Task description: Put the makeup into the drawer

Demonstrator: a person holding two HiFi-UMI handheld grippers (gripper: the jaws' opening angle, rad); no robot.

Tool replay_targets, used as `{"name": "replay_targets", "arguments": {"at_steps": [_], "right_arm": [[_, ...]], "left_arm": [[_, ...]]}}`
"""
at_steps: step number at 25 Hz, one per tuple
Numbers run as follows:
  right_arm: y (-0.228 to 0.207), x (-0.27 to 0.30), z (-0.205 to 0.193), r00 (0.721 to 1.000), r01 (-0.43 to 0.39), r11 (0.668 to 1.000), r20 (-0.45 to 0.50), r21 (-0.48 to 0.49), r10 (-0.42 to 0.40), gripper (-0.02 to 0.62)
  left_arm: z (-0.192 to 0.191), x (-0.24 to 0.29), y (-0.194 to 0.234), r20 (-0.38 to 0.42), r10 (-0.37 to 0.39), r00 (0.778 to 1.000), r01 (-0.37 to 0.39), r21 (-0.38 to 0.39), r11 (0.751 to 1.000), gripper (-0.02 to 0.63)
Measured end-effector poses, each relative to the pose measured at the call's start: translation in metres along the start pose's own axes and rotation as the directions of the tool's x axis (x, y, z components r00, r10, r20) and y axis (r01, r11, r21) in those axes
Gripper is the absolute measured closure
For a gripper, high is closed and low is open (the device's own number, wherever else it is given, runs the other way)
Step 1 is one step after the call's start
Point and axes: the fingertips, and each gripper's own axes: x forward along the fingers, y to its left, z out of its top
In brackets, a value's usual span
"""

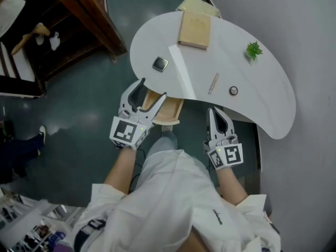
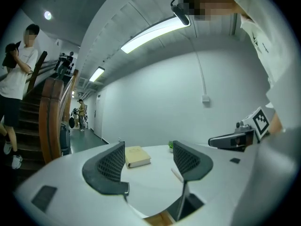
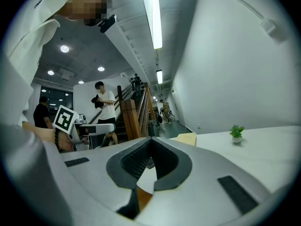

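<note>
Two empty grippers: left gripper [image 1: 154, 88] jaws wide apart by the open drawer [image 1: 170, 110]; right gripper [image 1: 212, 112] pinched closed; makeup stick [image 1: 213, 83] lies on the table [image 1: 262, 98] just ahead of the right, lengthwise away from it.

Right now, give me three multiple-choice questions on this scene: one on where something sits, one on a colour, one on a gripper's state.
1. Where on the table is the green plant?
A) its right part
B) dead centre
C) its left tip

2. What colour is the book?
A) red
B) blue
C) tan

3. The jaws of the left gripper are:
A) shut, empty
B) apart, nothing between
C) clamped on a bottle

Answers: 1 A, the head view shows it toward the right; 2 C, its cover is pale tan; 3 B, the left gripper view shows a wide empty gap.
</note>
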Motion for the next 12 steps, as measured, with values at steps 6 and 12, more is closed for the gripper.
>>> {"name": "replay_targets", "arguments": {"at_steps": [6, 12], "right_arm": [[0.004, 0.069, -0.018, 0.999, -0.014, 1.0, -0.049, 0.008, 0.015, 0.578], [-0.008, 0.118, -0.048, 0.994, -0.028, 1.0, -0.101, 0.014, 0.029, 0.578]], "left_arm": [[-0.04, 0.035, 0.043, -0.082, -0.016, 0.996, 0.014, -0.024, 1.0, 0.293], [-0.093, 0.074, 0.074, -0.192, 0.0, 0.981, -0.004, -0.021, 1.0, 0.293]]}}
